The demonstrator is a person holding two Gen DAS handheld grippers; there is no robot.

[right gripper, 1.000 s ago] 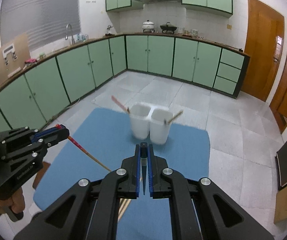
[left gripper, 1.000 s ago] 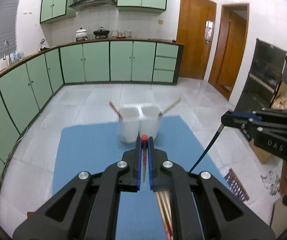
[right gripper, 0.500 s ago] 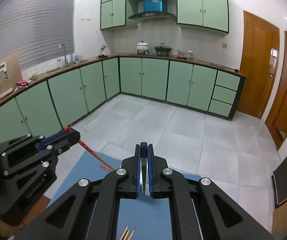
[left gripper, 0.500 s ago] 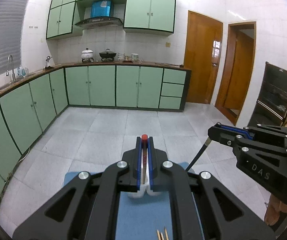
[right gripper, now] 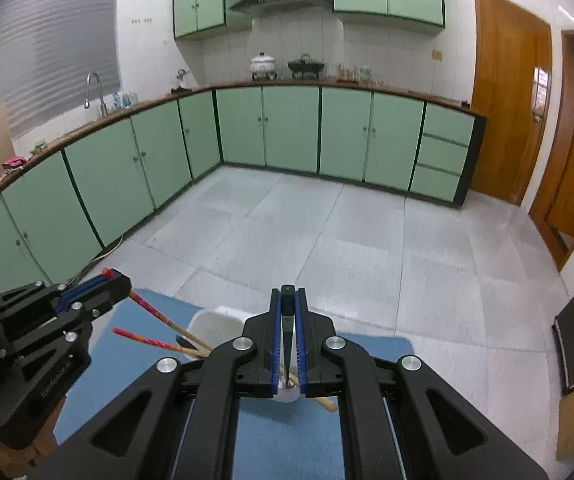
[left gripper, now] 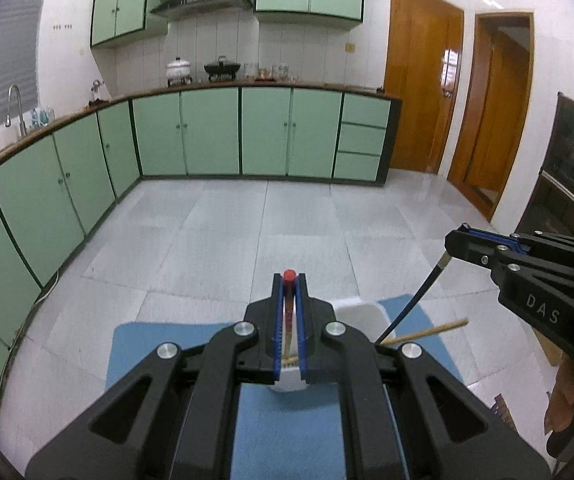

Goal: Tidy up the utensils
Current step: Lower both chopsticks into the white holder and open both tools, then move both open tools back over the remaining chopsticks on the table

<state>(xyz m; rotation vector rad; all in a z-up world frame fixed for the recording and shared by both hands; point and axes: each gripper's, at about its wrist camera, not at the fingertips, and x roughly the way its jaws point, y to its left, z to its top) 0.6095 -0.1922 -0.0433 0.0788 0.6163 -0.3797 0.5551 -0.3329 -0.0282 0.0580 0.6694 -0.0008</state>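
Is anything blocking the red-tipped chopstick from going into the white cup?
Nothing visible blocks it. The red-tipped chopstick in the left hand-held gripper slants into the white cup, beside another chopstick already resting there.

Both tongs point(left gripper: 289, 280) point(right gripper: 288, 292) have carried their chopsticks forward over the white holder point(left gripper: 361, 308).

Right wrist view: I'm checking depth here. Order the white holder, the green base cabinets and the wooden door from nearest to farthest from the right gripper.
From the right gripper, which grips a dark chopstick:
1. White holder, just below its fingertips on the blue mat.
2. Green base cabinets, straight ahead across the tiled floor.
3. Wooden door, far right; too close to the cabinets to call.
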